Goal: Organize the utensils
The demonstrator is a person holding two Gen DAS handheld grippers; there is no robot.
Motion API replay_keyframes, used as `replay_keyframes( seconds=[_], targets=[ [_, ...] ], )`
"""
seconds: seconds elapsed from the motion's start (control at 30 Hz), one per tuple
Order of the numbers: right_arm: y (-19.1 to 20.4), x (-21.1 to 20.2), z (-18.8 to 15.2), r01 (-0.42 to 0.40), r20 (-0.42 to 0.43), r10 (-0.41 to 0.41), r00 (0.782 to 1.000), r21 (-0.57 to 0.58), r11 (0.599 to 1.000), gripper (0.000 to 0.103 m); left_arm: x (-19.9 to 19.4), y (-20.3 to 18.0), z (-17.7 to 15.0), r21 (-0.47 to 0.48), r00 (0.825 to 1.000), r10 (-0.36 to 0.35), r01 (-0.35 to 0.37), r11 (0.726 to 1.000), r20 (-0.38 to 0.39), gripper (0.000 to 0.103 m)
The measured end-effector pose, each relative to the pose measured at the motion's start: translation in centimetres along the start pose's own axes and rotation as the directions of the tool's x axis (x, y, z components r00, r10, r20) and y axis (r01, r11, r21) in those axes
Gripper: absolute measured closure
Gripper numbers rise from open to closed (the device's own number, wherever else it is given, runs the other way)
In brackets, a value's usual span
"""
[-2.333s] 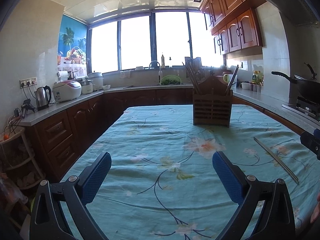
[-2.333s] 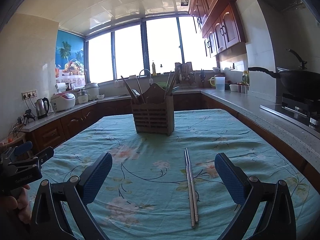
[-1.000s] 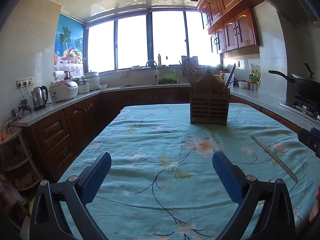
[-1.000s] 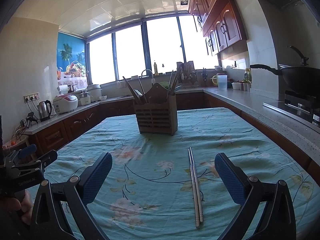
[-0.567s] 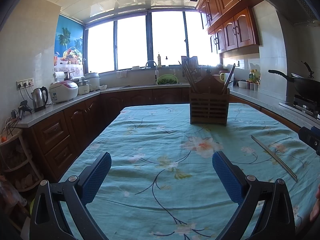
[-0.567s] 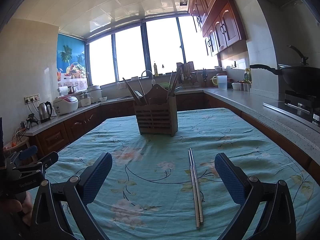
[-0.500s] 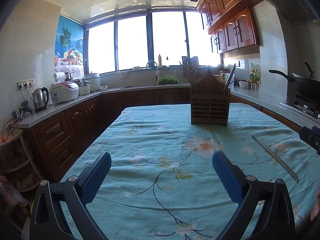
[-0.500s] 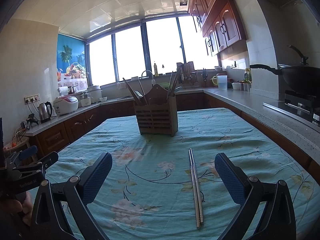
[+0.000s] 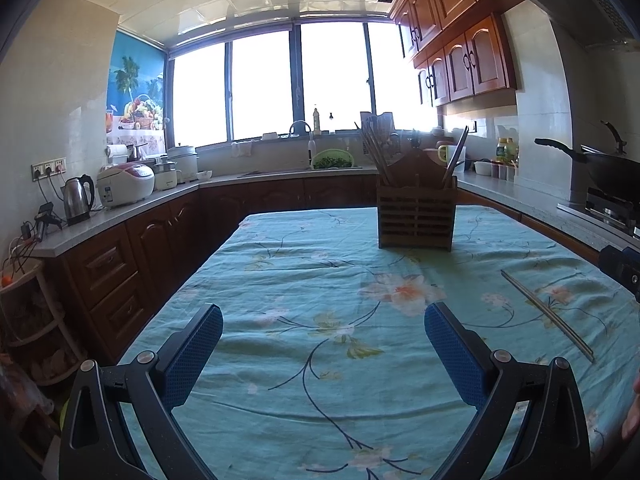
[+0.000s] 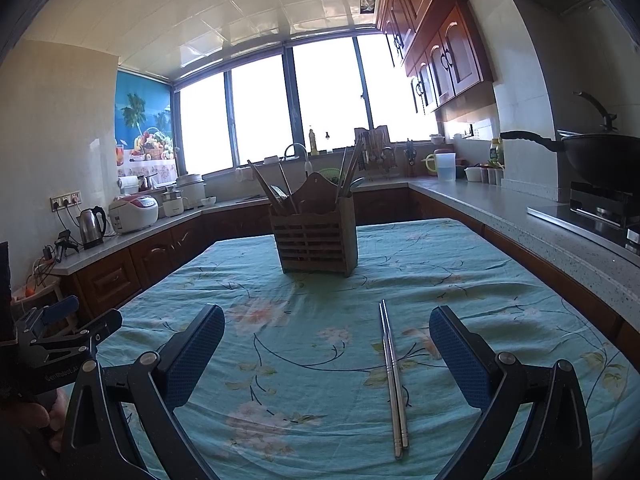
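Observation:
A pair of metal chopsticks (image 10: pixel 393 376) lies side by side on the flowered teal tablecloth (image 10: pixel 304 344), just left of my right gripper's right finger. It also shows at the right in the left wrist view (image 9: pixel 546 314). A slatted wooden utensil holder (image 10: pixel 314 240) stands upright farther back with several utensils in it; it also shows in the left wrist view (image 9: pixel 415 218). My right gripper (image 10: pixel 326 344) is open and empty above the cloth. My left gripper (image 9: pixel 323 344) is open and empty, to the left of the chopsticks.
Dark wooden counters run along the left, back and right of the table. A kettle (image 9: pixel 78 199) and rice cooker (image 9: pixel 125 184) stand on the left counter. A black wok (image 10: pixel 592 160) sits on the stove at right. The left gripper's body (image 10: pixel 60 344) shows at the right wrist view's left edge.
Both views have shifted only slightly. The right gripper has come a little closer to the table and holder. Both grippers stay open and the chopsticks have not moved.

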State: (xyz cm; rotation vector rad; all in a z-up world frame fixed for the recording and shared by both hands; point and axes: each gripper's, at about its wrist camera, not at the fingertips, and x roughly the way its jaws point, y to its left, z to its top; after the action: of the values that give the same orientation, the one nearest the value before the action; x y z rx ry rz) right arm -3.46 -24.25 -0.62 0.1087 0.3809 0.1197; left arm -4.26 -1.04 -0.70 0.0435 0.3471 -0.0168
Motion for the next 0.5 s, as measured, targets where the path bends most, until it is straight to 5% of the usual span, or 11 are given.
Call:
replay_keyframes(
  seconds=[0.5],
  targets=[
    [0.1, 0.1, 0.4, -0.009, 0.004, 0.009, 1.0, 0.008, 1.0, 0.0, 0.3, -1.1, 0.3, 0.007, 1.0, -0.007, 0.007, 1.0, -0.006, 0.001]
  ],
)
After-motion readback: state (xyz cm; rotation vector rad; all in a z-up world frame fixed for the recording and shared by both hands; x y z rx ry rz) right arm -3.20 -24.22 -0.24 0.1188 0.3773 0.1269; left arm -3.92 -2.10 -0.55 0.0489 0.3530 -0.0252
